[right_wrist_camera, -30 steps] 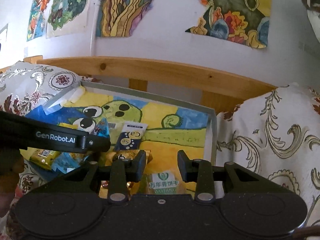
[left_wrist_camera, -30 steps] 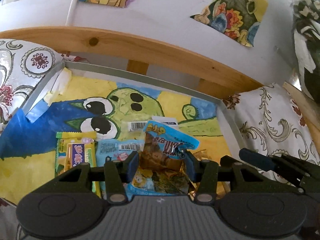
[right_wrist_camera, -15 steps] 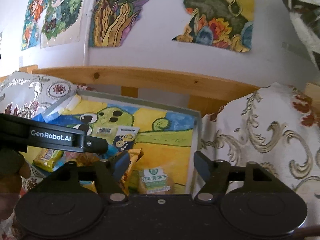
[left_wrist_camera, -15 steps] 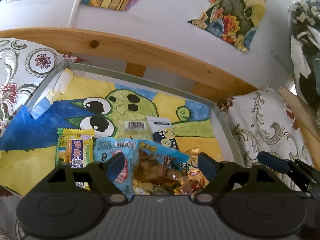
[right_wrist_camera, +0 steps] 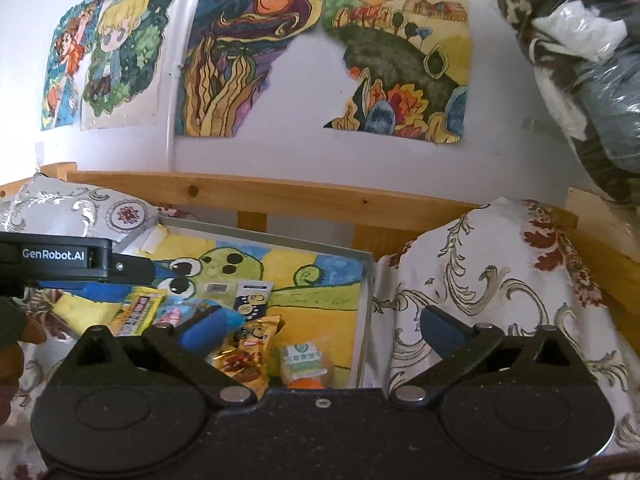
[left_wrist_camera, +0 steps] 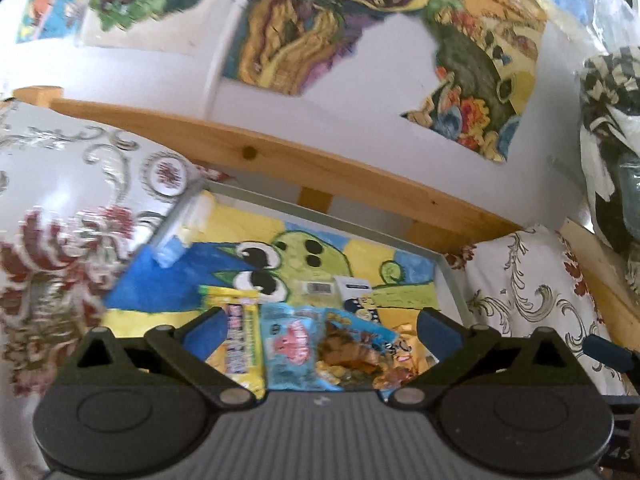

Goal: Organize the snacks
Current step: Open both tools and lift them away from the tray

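Note:
A shallow grey tray point(left_wrist_camera: 452, 280) lined with a green cartoon painting holds the snacks. In it lie a yellow packet point(left_wrist_camera: 240, 336), a light-blue packet with pink print point(left_wrist_camera: 292, 344), a blue packet of brown snacks point(left_wrist_camera: 352, 348) and a dark sachet point(left_wrist_camera: 356, 296). My left gripper point(left_wrist_camera: 320, 330) hangs open above them, holding nothing. From the right wrist I see a gold packet point(right_wrist_camera: 248, 352), a green-labelled packet point(right_wrist_camera: 306, 364) and the sachet point(right_wrist_camera: 252, 300). My right gripper point(right_wrist_camera: 322, 328) is open and empty over the tray's right half, with the left gripper point(right_wrist_camera: 72, 264) to its left.
Patterned cushions point(right_wrist_camera: 480, 280) point(left_wrist_camera: 60, 220) flank the tray on both sides. A wooden rail point(left_wrist_camera: 320, 168) runs behind it, below a white wall with paintings point(right_wrist_camera: 248, 60). A bundle in plastic point(right_wrist_camera: 580, 60) sits at the upper right. A hand point(right_wrist_camera: 12, 344) shows at the left edge.
My left gripper opened and let go of the blue packet of brown snacks, which now lies in the tray. The right gripper opened wide too. Both have drawn back and tilted upward.

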